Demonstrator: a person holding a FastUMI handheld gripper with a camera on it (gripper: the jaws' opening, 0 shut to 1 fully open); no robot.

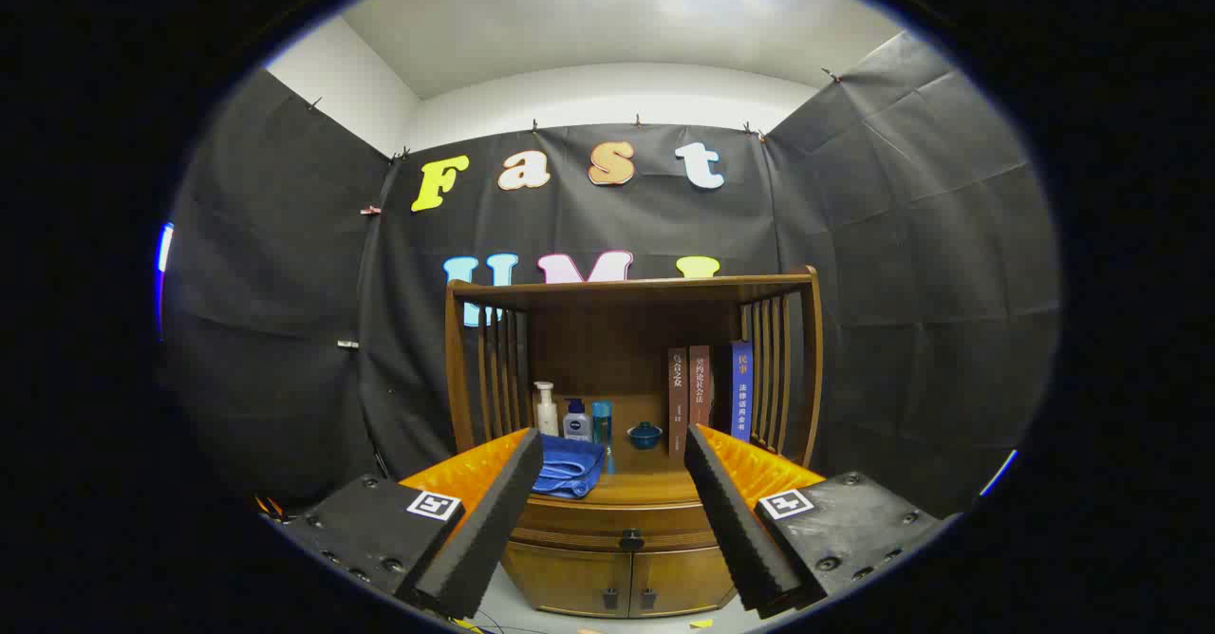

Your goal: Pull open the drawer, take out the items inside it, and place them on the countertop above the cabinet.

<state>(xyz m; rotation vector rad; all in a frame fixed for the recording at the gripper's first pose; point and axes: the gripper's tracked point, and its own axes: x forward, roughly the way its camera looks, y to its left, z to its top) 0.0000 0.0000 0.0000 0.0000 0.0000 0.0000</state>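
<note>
A wooden cabinet (626, 558) stands some way ahead of my fingers. Its drawer (617, 526) is shut, with a dark round knob (631, 540) at its middle, seen between my fingers. The countertop (645, 487) above the drawer carries a folded blue towel (568, 468) on its left part. My gripper (612, 449) is open and holds nothing; its fingertips stand level with the countertop, well short of the cabinet. What lies inside the drawer is hidden.
At the back of the countertop stand a white pump bottle (546, 410), a small white bottle with a blue cap (576, 421), a teal bottle (602, 422), a small blue lidded bowl (644, 436) and three upright books (707, 397). A slatted shelf frame (807, 368) encloses them. Two small doors (626, 582) sit below the drawer.
</note>
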